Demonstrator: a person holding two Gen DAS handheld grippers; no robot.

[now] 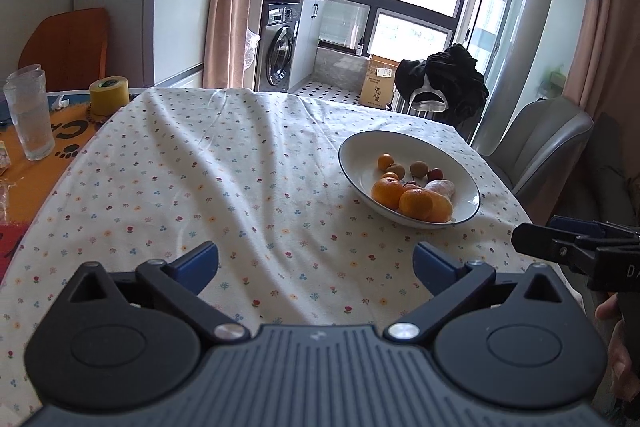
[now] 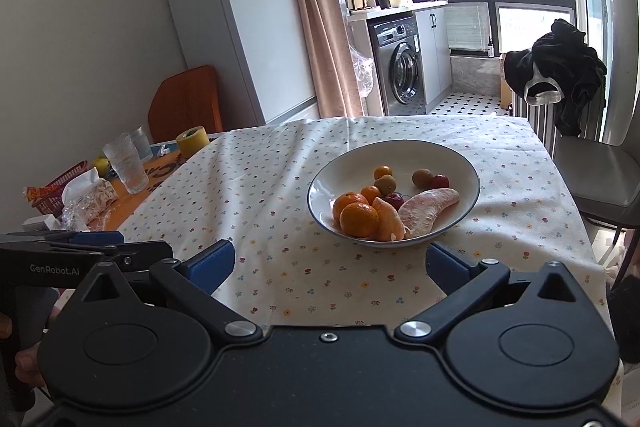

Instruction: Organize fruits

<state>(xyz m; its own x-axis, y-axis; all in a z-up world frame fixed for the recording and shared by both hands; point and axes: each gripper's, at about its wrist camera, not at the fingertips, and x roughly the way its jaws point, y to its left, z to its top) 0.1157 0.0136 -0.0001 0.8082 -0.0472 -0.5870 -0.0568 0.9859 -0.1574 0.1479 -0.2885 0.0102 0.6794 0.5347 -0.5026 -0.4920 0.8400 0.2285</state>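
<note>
Kitchen-dining room, bright window wall at back, washing machine (image 2: 402, 77) and white fridge (image 2: 236, 23) behind table. Floral tablecloth (image 2: 280, 187), thin cotton look, creased w/ long folds running from near edge to far edge; orange mat w/ paw prints (image 1: 44, 147) bare along left edge.

White bowl (image 2: 460, 163), shallow, glossy ceramic, dark thin rim, toward right edge of table, nearer front edge than far one. Holds all fruit:
- 2 mandarins (image 2: 356, 215), round, dimpled peel, touching, at near-left of bowl.
- Peeled orange wedge (image 2: 388, 219) leaning on them, tip up.
- Pomelo segment (image 2: 428, 209), pale pink, pithy matte skin, crescent shape; long axis near-left to far-right, fat end near rim, thin end pointing to far-right rim.
- 2 small kumquats (image 2: 383, 172), 2 brownish rough-skinned round fruit (image 2: 422, 177), 2 glossy red cherries (image 2: 439, 181) in far half.

Left gripper (image 1: 316, 263): blue pads spread wide, nothing between, low over front edge, left of bowl. Right gripper (image 2: 330, 265): also spread wide, nothing held, just short of bowl's near rim.

Ribbed clear glass (image 1: 30, 115) and yellow tape roll (image 1: 109, 95) near far-left corner. Grey padded chair (image 1: 536, 139) by right edge.
</note>
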